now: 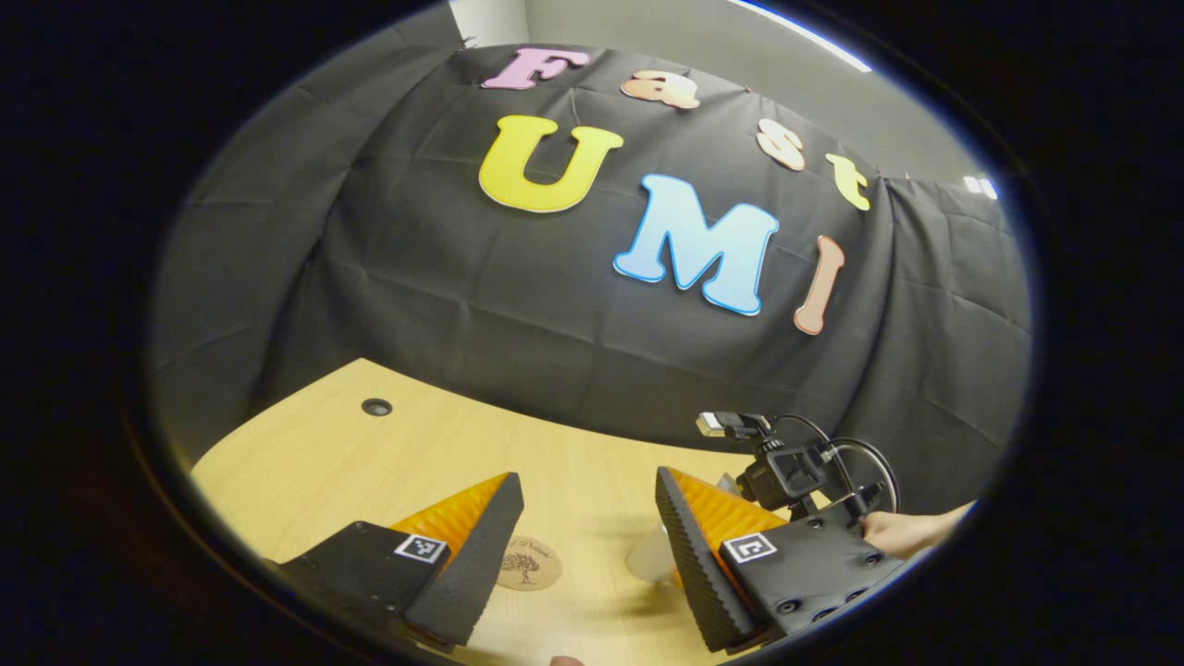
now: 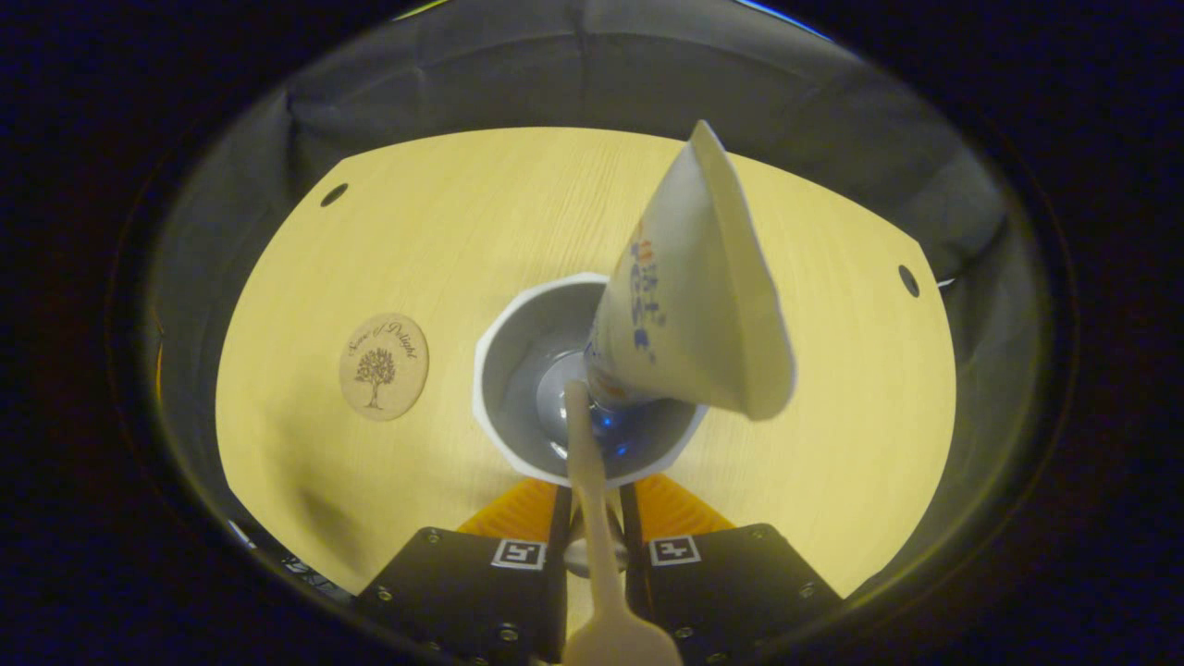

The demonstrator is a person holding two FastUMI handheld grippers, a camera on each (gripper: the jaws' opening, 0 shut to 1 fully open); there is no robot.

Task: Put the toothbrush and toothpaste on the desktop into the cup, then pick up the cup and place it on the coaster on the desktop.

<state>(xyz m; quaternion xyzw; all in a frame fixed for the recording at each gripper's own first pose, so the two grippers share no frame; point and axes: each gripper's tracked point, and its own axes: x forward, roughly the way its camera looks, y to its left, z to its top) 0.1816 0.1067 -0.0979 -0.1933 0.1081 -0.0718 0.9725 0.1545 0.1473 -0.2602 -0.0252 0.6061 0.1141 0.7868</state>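
In the right gripper view, the right gripper (image 2: 592, 518) stood directly above the cup (image 2: 518, 370), and its jaws were narrow, pressed on the thin cream handle of the toothbrush (image 2: 585, 462). The handle ran down between the jaws into the cup, where the lower end rested near the bottom. The toothpaste (image 2: 684, 305) was already inside the cup, with its cap down and its flat crimped end leaning out over the rim.

The cup stood on the worktop (image 2: 814, 388), and the coaster (image 2: 383, 366) lay well apart from it, bare.

In the left gripper view, the left gripper (image 1: 583, 546) hovered low over the worktop with its jaws wide and nothing between them.

The toothbrush seemed light and stiff but smooth, so a grip in the middle of the handle looked suitable. The soft tube would probably bend if it were squeezed. The cup looked hard and glossy, maybe slippery, and top-heavy with the tall tube inside. I judged it better to take it by the wall, across the rim, on the side away from the leaning tube, and to keep it upright.
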